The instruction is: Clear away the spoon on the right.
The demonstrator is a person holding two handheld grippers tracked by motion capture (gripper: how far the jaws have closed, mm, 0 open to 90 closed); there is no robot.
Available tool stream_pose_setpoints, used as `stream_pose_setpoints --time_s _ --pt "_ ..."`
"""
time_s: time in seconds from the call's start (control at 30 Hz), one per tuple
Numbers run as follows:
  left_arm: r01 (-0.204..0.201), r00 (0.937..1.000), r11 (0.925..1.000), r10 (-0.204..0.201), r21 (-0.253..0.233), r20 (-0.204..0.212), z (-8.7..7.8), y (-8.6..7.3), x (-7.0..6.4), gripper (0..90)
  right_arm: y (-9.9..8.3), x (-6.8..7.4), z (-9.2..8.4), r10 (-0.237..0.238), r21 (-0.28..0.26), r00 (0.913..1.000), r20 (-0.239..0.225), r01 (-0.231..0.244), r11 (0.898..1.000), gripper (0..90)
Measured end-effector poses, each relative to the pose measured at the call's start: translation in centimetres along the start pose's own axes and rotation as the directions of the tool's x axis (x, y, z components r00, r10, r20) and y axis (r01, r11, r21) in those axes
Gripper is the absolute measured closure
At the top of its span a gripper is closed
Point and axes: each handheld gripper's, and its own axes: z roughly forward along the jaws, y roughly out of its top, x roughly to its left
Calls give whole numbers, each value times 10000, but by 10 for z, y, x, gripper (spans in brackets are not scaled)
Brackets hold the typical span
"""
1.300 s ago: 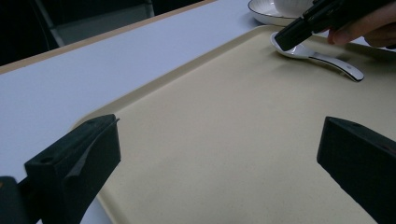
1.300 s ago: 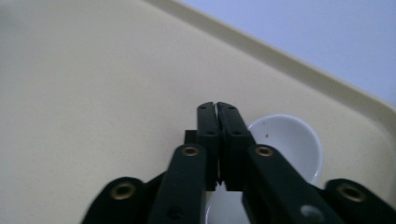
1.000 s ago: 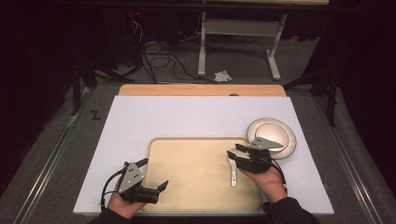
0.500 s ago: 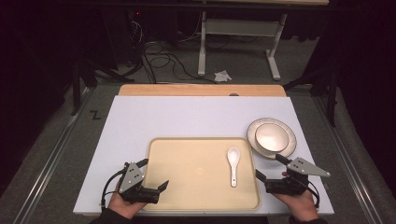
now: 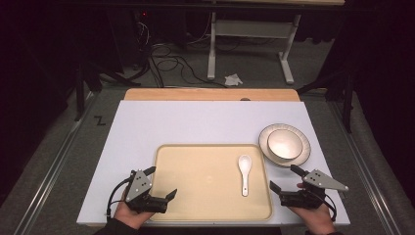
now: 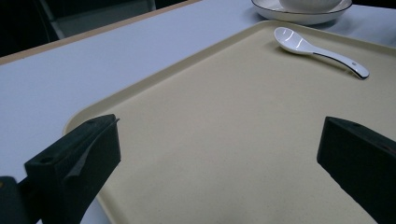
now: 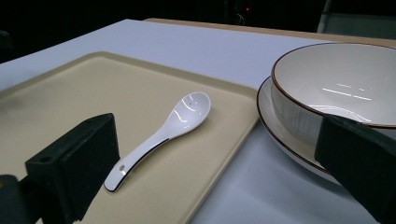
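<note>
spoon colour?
White with a thin dark rim, the spoon shows best in the right gripper view.

The white-topped table (image 5: 195, 122) had a beige tray (image 5: 205, 196) and a plate (image 5: 302, 157) sitting right on it.

Two hand-held grippers, the left gripper (image 5: 161, 183) and right gripper (image 5: 283, 177), are showing black bodies, blocky black jaws and grey three-cornered top plates dotted with small holes, while a black cable is looping from each; dark sleeves are covering the wrists.
</note>
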Motion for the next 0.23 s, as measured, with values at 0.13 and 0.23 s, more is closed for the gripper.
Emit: stream_pose_setpoints --time_s 0.13,0.23 --pt "-1 10000 10000 1 -61 9 -1 0 0 2 -1 0 1 61 81 10000 31 -61 9999 5" --pt "-1 10000 10000 1 -54 15 -1 0 1 2 -1 0 2 82 79 10000 18 -82 9999 5"
